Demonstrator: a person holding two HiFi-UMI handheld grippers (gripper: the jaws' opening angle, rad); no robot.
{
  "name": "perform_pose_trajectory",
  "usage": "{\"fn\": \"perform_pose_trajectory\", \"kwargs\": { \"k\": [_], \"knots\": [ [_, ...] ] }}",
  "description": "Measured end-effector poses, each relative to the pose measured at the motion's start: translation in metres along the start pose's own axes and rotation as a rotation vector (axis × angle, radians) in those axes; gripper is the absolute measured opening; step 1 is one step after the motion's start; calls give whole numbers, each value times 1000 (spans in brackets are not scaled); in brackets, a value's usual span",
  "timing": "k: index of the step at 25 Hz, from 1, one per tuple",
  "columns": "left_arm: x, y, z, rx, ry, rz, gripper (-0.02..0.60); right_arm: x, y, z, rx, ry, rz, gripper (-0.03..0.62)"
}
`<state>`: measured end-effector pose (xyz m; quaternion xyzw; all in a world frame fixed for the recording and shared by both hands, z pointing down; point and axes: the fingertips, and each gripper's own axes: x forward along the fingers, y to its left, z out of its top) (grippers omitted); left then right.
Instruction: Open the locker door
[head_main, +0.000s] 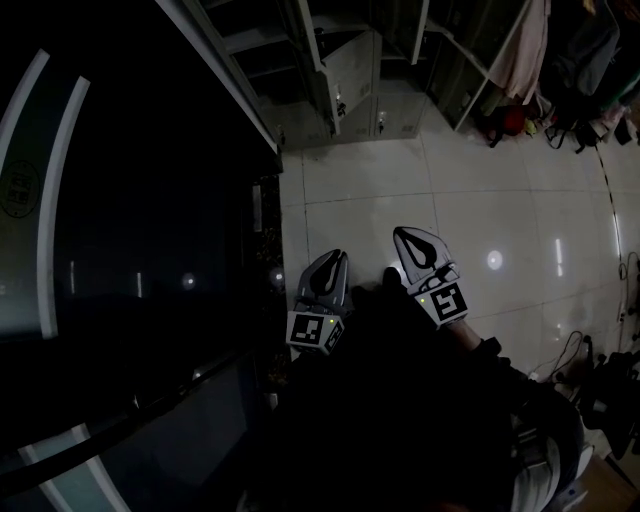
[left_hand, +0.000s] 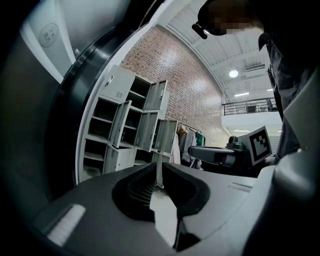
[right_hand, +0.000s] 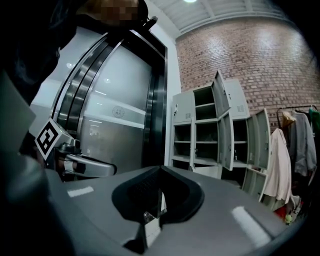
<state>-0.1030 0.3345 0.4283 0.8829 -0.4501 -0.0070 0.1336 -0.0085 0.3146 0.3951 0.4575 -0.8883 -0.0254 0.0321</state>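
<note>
Lockers (right_hand: 197, 137) stand far off by the brick wall (right_hand: 250, 55), some doors (right_hand: 220, 100) open, some shut (which door is meant, I cannot tell). Left claw (head_main: 338, 256) and right claw (head_main: 402, 234) are both clenched on nothing, low over the shiny white floor (head_main: 400, 170). Coats (right_hand: 281, 160) hang near the lockers.

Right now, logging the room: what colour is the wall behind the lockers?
Red-brown brick wall, right gripper view.

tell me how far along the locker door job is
Several doors on the locker already hang open; a few are shut. Nothing is in hand: left gripper and right gripper are both shut, empty, over the floor well short of it. Left: approach and pull a shut door.
</note>
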Motion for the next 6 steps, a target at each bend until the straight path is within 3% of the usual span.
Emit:
{"fn": "perform_pose_trajectory", "kwargs": {
  "k": [6],
  "knots": [
    [-5, 3, 0, 6, 13, -1, 48, -1, 0, -2, 18, 31, -7, 2]
  ]
}}
